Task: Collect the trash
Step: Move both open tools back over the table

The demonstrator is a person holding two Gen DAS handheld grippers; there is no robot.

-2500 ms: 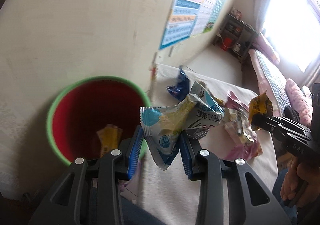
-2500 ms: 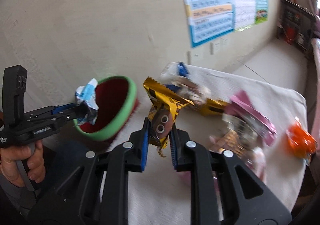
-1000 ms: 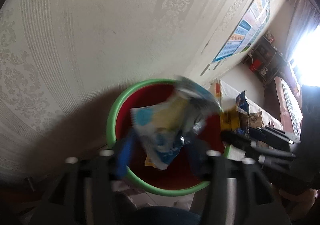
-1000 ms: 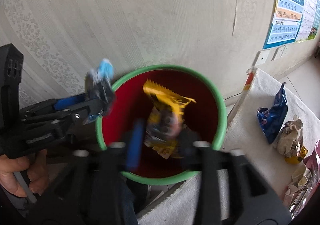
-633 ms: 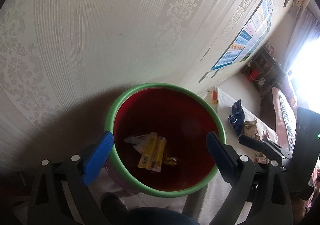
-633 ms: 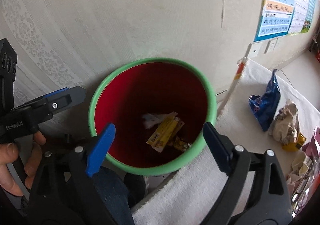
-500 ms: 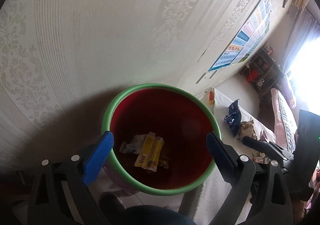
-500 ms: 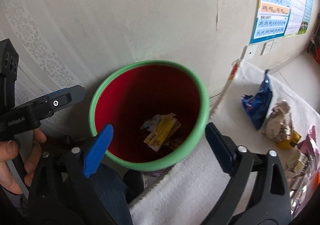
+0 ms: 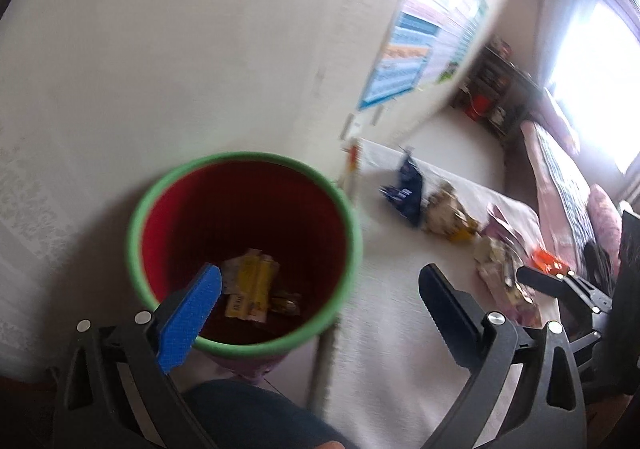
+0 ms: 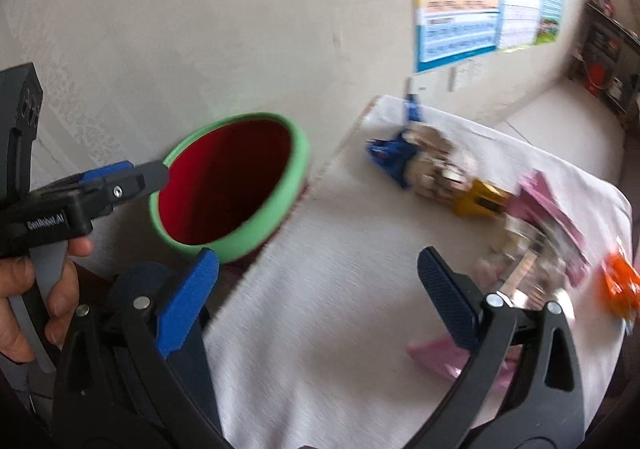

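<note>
My left tongs (image 9: 320,301) gape wide with nothing in them, hanging over the near rim of the green-rimmed red bin (image 9: 340,205), where yellow wrappers (image 9: 252,285) lie at the bottom. My right tongs (image 10: 318,285) are spread wide and bare too, above the white-covered bench (image 10: 340,329). More trash, a blue packet (image 10: 394,153), pink wrappers (image 10: 548,205) and an orange one (image 10: 620,289), lies on the bench.

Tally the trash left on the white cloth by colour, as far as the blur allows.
Blue wrapper: 1
Beige crumpled wrapper: 1
Yellow wrapper: 1
Orange wrapper: 1
Pink wrappers: at least 2, too blurred to separate
Total: at least 6 on the cloth
</note>
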